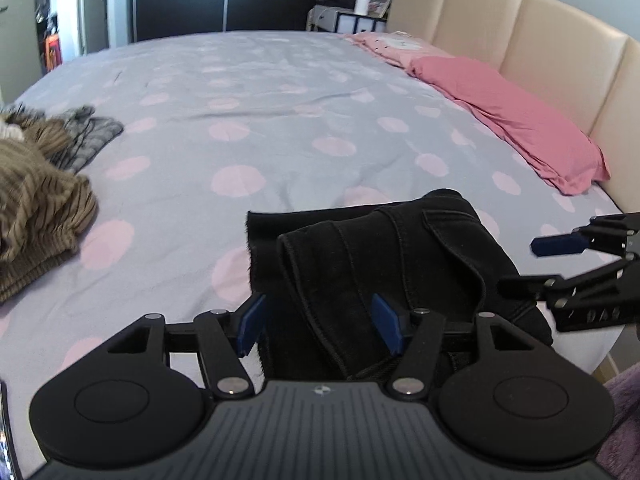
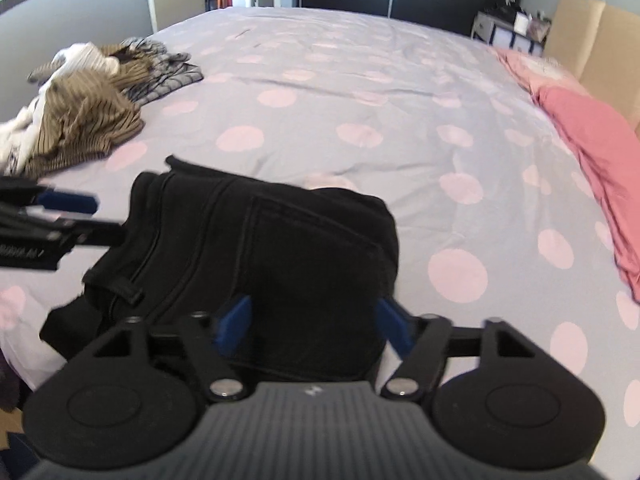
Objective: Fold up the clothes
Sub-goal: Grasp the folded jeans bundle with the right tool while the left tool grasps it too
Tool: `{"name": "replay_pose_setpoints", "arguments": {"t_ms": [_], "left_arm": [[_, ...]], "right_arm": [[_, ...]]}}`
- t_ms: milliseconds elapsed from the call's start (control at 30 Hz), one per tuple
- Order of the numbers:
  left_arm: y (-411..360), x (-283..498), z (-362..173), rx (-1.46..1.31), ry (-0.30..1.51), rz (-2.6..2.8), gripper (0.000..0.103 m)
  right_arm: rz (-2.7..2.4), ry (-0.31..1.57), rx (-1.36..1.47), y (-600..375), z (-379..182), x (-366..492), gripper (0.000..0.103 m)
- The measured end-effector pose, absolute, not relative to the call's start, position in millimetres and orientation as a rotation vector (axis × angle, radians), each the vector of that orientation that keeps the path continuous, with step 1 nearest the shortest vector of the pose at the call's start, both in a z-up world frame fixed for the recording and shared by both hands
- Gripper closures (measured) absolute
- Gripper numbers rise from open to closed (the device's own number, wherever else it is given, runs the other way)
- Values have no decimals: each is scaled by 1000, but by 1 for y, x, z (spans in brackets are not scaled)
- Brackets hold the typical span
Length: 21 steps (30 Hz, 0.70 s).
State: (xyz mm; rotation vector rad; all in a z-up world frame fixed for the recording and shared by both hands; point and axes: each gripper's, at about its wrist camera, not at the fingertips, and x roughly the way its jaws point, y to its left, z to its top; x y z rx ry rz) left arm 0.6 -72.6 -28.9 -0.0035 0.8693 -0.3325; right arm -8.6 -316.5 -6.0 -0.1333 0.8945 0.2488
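Observation:
A pair of black jeans lies folded into a thick bundle near the front edge of the bed. In the left wrist view my left gripper is open, its blue pads either side of the bundle's near end. To the right, my right gripper is also open beside the jeans. In the right wrist view the jeans fill the middle and my right gripper straddles their near edge with wide jaws. My left gripper comes in from the left, touching the bundle's side.
The bed cover is lilac with pink dots. A heap of unfolded clothes, brown striped and grey checked, lies at the left. Pink pillows rest against the beige headboard on the right. A nightstand stands beyond.

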Motion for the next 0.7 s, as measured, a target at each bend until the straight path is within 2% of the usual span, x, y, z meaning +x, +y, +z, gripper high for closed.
{"name": "replay_pose_setpoints", "arguments": {"t_ms": [200, 467, 700], "left_arm": [[-51, 3, -37, -154, 958, -346, 28], [-18, 14, -80, -442, 1049, -378, 27], [5, 26, -119, -649, 1097, -383, 24]], "right_arm": [[245, 1023, 96, -360, -23, 18, 25], [264, 1131, 417, -399, -59, 32, 25], [325, 1189, 617, -409, -90, 39, 16]]}}
